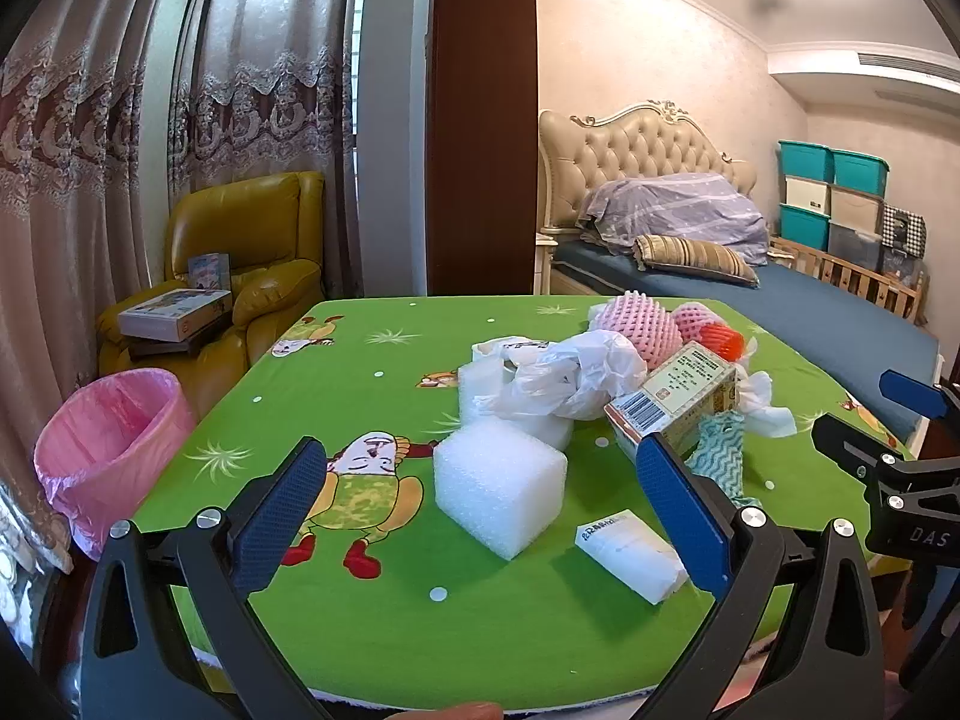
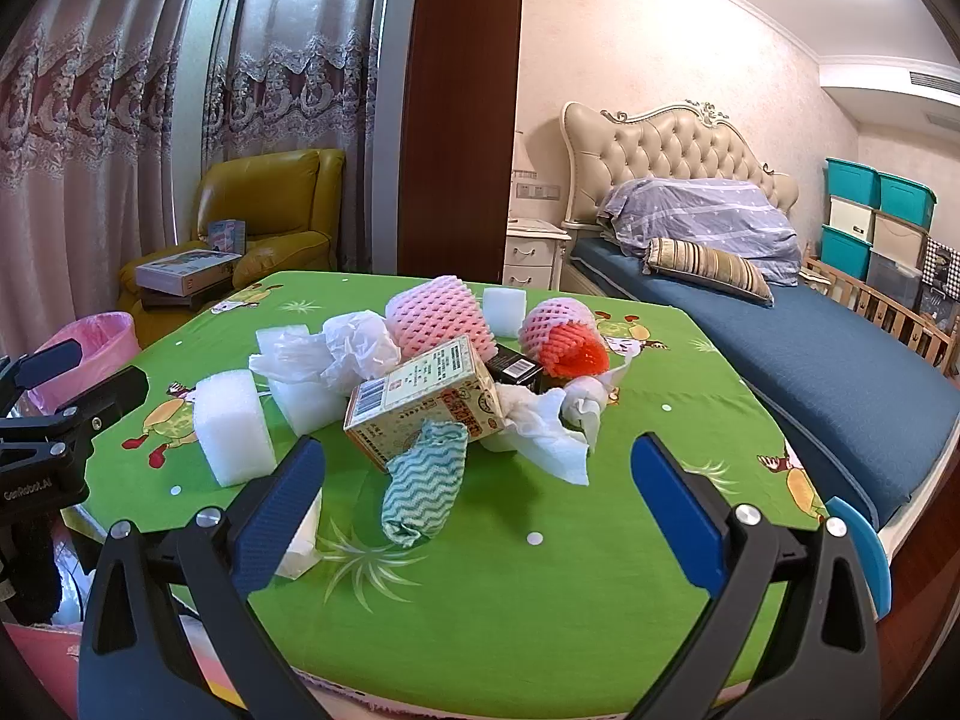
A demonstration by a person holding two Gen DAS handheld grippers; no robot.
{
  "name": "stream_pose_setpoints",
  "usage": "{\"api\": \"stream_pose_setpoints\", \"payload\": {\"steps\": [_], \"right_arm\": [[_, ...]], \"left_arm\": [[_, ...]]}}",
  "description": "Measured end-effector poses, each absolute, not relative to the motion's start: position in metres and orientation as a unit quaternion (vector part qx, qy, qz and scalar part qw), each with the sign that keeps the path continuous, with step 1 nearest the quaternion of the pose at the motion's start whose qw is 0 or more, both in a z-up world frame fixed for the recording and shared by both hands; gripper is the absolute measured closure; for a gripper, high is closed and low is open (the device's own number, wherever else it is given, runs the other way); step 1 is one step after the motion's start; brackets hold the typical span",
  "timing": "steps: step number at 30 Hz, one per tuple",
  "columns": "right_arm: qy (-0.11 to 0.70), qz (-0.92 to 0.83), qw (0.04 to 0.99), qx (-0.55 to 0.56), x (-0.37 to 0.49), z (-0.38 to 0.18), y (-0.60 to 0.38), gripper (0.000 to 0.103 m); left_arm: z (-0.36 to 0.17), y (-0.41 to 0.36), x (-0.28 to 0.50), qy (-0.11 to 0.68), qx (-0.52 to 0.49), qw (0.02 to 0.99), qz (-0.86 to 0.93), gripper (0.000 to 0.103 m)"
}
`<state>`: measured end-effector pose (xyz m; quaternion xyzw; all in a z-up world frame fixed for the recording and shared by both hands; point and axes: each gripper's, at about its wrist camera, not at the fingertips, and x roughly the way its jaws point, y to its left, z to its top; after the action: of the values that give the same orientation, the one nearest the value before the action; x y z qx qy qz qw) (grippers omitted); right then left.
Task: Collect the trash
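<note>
A pile of trash lies on the green cartoon tablecloth. In the left wrist view my left gripper is open, its jaws either side of a white foam block, with a small white packet to its right. A crumpled plastic bag, a cardboard carton and pink foam fruit nets lie behind. My right gripper is open and empty, just short of a teal wavy cloth and the carton. Crumpled tissue lies to the right.
A bin with a pink liner stands on the floor left of the table; it also shows in the right wrist view. A yellow armchair with boxes stands behind it. A bed runs along the table's right side.
</note>
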<state>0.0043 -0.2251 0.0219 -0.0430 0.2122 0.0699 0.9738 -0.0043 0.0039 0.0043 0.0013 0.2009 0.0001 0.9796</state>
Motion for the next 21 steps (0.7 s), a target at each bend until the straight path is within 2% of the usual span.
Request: {"api": "stream_pose_setpoints", "payload": {"steps": [21], "right_arm": [[0.216, 0.073, 0.973, -0.042, 0.0041, 0.0199, -0.2237, 0.004]], "left_arm": [[0.0018, 0.0072, -0.0048, 0.204, -0.009, 0.979, 0.008, 0.006]]}}
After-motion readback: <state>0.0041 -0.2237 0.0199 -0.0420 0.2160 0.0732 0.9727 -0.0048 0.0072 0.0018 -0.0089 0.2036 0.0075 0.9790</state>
